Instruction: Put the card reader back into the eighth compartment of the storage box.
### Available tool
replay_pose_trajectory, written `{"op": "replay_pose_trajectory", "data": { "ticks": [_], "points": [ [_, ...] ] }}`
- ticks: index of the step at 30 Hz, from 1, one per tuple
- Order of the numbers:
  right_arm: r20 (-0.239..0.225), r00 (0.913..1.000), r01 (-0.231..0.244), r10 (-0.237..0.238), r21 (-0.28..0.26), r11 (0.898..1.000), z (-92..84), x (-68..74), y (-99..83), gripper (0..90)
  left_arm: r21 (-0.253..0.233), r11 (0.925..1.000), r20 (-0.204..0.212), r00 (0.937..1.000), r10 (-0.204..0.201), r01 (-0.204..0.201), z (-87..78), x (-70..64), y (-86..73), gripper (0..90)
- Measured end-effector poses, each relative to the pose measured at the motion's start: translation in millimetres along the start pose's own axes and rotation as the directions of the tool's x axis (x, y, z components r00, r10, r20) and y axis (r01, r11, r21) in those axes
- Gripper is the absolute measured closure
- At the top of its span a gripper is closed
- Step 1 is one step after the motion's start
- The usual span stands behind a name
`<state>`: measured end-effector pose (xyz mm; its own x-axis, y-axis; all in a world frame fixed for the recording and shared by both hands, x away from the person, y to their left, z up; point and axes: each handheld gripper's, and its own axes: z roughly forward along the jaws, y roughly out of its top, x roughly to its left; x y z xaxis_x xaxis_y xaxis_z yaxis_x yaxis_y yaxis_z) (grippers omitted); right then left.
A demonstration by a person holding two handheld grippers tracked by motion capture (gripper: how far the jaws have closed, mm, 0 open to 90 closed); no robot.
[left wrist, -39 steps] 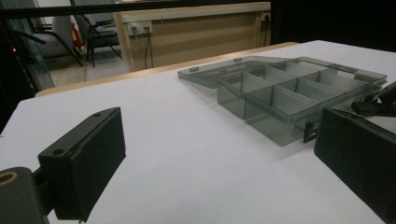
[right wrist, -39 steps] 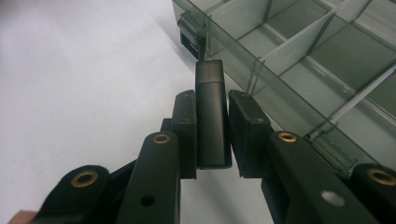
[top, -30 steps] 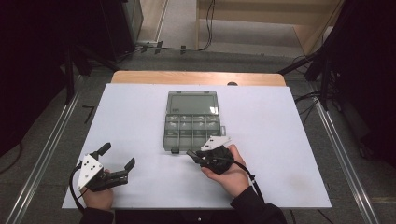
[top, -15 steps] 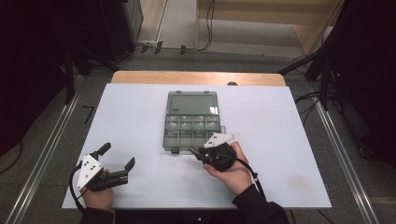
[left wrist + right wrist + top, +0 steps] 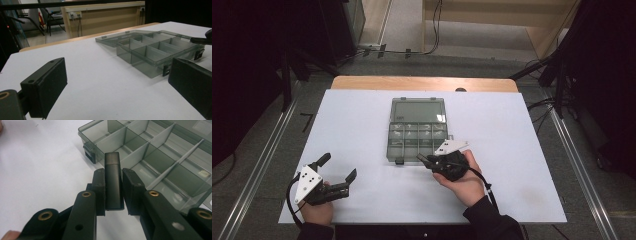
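A clear grey compartment box [image 5: 416, 136] lies open in the middle of the white table, its lid [image 5: 417, 109] folded back on the far side. My right gripper [image 5: 422, 159] is at the box's near edge, shut on a small black rectangular block [image 5: 113, 182]. The block stands upright between the jaws and its tip hangs over a near compartment [image 5: 130, 151]. My left gripper [image 5: 339, 166] rests at the near left of the table, open and holding nothing. In the left gripper view its gap [image 5: 120, 85] faces the box [image 5: 150, 50], well short of it.
The white table top [image 5: 512, 130] is bare to the left and right of the box. Black latches [image 5: 88, 148] stick out from the box's near wall. A small pale scrap [image 5: 203, 173] lies in one compartment. Beyond the table's wooden far edge [image 5: 422, 82] are cables and floor.
My right gripper has edged slightly up and to the right along the box's near edge with the black block in it. The left gripper has not moved.
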<state>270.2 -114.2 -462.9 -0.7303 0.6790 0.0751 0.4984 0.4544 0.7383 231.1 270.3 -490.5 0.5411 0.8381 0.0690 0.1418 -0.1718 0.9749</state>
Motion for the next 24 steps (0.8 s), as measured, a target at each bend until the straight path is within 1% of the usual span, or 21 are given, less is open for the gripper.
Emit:
{"op": "replay_pose_trajectory", "data": {
  "ticks": [8, 14, 24],
  "points": [
    [0.009, 1.0000, 0.003, -0.003, -0.005, 1.000, -4.5, -3.8, 1.2, 71.2, -0.001, 1.0000, 0.001, 1.0000, 0.001, -0.001, -0.3, 0.1, 0.0, 2.3],
    [0.015, 0.9999, -0.006, 0.006, -0.007, 1.000, -7.1, -6.1, 1.5, 71.3, 0.000, 1.0000, 0.001, 1.0000, 0.000, 0.000, 0.0, 0.1, 0.0, 2.3],
    [0.026, 0.9996, -0.014, 0.014, -0.012, 1.000, -10.3, -14.2, 2.5, 71.3, 0.000, 1.0000, 0.002, 1.0000, 0.000, 0.000, -0.1, 0.1, 0.0, 2.2]
  ]
}}
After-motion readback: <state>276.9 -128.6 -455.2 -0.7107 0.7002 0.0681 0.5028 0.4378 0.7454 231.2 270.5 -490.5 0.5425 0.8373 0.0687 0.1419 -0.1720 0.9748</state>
